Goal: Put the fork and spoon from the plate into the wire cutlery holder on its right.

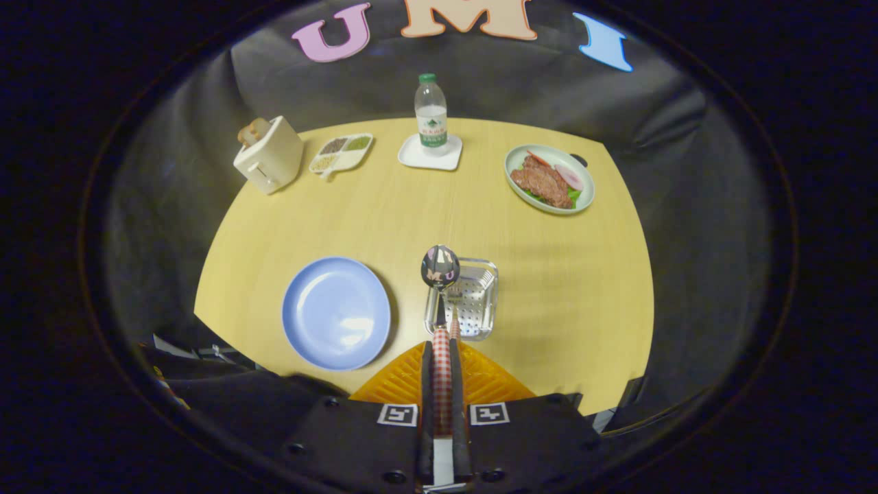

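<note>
One item held: my gripper [442, 357] clamps checked-handled steel spoon [440, 267]
Risk: bowl-up, may tip past wire cutlery holder [473, 302]
Blue round plate [336, 312]: bare

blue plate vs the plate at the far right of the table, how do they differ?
The blue plate is bare; the pale green plate carries meat and garnish. The blue plate lies left of the gripper, which is shut on the spoon; the green plate lies far beyond it. Both rest flat on the table.
</note>
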